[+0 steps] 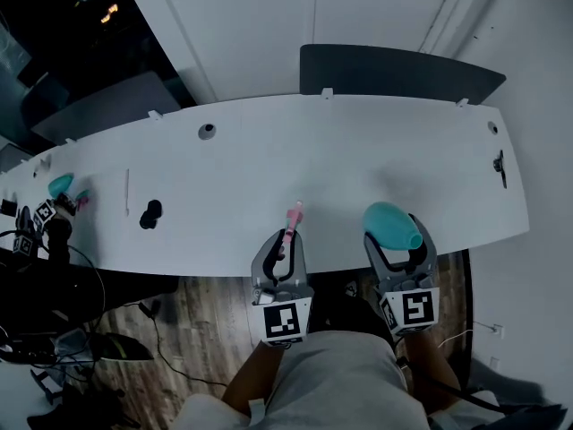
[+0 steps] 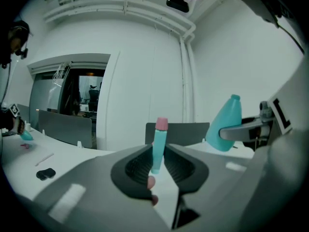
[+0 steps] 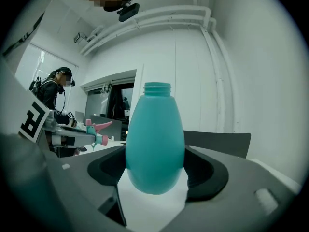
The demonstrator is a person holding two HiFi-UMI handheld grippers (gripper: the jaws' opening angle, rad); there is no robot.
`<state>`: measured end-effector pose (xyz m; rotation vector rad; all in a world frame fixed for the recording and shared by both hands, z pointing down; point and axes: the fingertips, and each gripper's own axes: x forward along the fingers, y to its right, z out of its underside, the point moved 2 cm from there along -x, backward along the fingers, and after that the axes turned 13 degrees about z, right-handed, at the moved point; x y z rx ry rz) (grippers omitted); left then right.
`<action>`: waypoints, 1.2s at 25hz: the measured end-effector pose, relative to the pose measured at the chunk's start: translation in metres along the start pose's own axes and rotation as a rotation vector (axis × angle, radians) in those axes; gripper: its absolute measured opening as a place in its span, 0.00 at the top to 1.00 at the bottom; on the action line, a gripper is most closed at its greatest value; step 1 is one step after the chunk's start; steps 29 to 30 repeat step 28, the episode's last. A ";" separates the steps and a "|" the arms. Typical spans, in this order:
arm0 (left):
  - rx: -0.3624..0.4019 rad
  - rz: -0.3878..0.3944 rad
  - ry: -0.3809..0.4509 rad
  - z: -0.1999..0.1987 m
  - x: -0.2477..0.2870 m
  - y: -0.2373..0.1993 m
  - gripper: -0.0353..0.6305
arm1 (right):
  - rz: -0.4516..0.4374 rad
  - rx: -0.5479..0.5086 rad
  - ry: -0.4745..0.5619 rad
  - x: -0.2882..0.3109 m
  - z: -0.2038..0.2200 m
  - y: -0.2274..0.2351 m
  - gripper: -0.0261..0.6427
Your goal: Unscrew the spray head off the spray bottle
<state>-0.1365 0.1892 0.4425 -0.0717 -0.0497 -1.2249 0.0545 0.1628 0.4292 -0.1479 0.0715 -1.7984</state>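
The spray head point(image 1: 293, 218), teal with a pink tip, is off the bottle, and my left gripper point(image 1: 288, 238) is shut on it near the table's front edge. In the left gripper view the spray head point(image 2: 159, 146) stands upright between the pads. My right gripper point(image 1: 394, 240) is shut on the teal bottle point(image 1: 391, 224), a short way to the right. In the right gripper view the bottle point(image 3: 154, 139) fills the jaws, and its bare threaded neck point(image 3: 157, 87) is on top. The two parts are apart.
A white table point(image 1: 269, 150) runs across the head view, with a dark chair point(image 1: 394, 72) behind it. A small black object point(image 1: 150, 213) and a white stick point(image 1: 126, 191) lie left of centre. At the far left are another teal bottle point(image 1: 61, 184) and marker cubes. A person point(image 3: 55, 88) stands at the left.
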 end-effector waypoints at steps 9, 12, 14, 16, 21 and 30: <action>0.030 -0.020 -0.007 -0.006 -0.001 0.017 0.84 | 0.006 0.010 0.035 -0.007 -0.006 0.028 0.40; 0.022 -0.018 -0.005 -0.007 0.003 0.029 0.84 | -0.011 0.013 0.042 -0.009 -0.005 0.034 0.41; 0.022 -0.023 -0.001 -0.010 0.004 0.037 0.84 | -0.027 0.005 0.039 -0.012 -0.004 0.037 0.41; 0.026 -0.025 0.004 -0.014 0.004 0.045 0.84 | -0.039 -0.011 0.039 -0.014 -0.003 0.042 0.41; 0.053 -0.028 0.003 -0.019 0.000 0.053 0.84 | -0.039 -0.002 0.039 -0.017 0.000 0.050 0.41; 0.056 -0.021 -0.005 -0.020 0.006 0.069 0.84 | -0.044 0.004 0.040 -0.021 0.002 0.061 0.41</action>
